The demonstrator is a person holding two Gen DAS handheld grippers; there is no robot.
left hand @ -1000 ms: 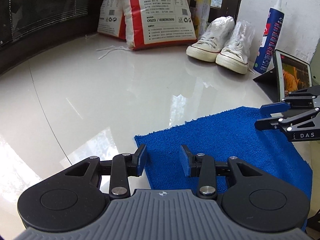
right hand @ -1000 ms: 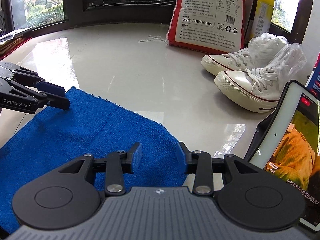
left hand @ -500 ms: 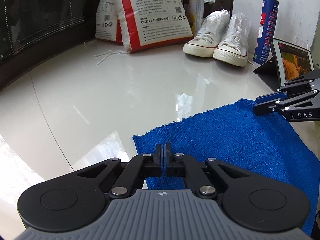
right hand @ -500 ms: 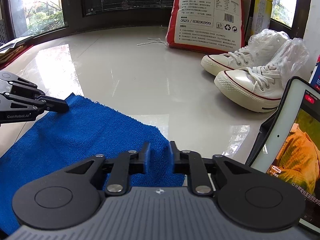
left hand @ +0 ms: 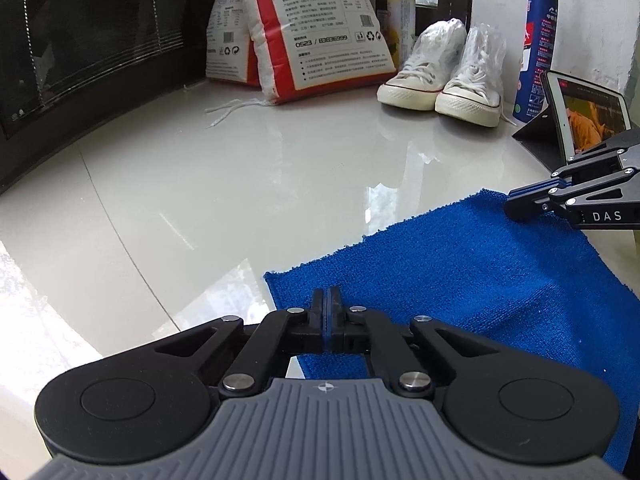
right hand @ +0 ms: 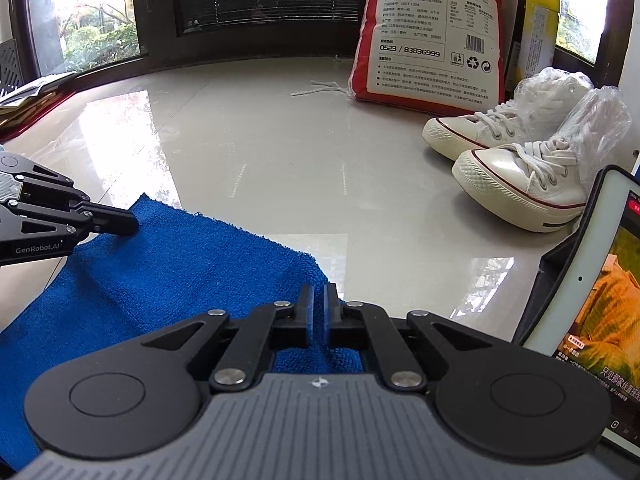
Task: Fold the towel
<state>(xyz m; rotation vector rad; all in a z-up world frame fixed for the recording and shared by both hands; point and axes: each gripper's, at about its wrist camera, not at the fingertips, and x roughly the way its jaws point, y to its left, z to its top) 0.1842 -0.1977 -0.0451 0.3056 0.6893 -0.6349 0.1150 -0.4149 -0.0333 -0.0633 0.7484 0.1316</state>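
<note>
Left gripper (left hand: 329, 300): jaws drawn fully together on the far left corner of the blue towel (left hand: 460, 280), the cloth pinched between the pads. Right gripper (right hand: 316, 300): jaws narrowed to a sliver, clamped on the towel's far right corner; a thin line of blue shows between the pads. In the left wrist view the right gripper's closed tip rests on that corner.

The towel lies flat and single-layer on the glossy white counter (left hand: 240, 184), spreading back from both grippers toward the person. Both far corners being held at once suggests the first fold is in preparation: the far edge would be lifted and carried toward the near edge. No fold is made yet.

Beyond the grippers the counter is bare as far as the window wall. There stand two red-and-white sacks (left hand: 316, 28), contents not visible, with a loose white string beside them. A pair of white sneakers (right hand: 516, 160) is stuffed and covered with clear plastic, probably to keep shape. A blue sealant tube (left hand: 534, 48) stands upright. Just right of the right gripper, a tablet (right hand: 592, 300) leans on its stand, screen lit.
</note>
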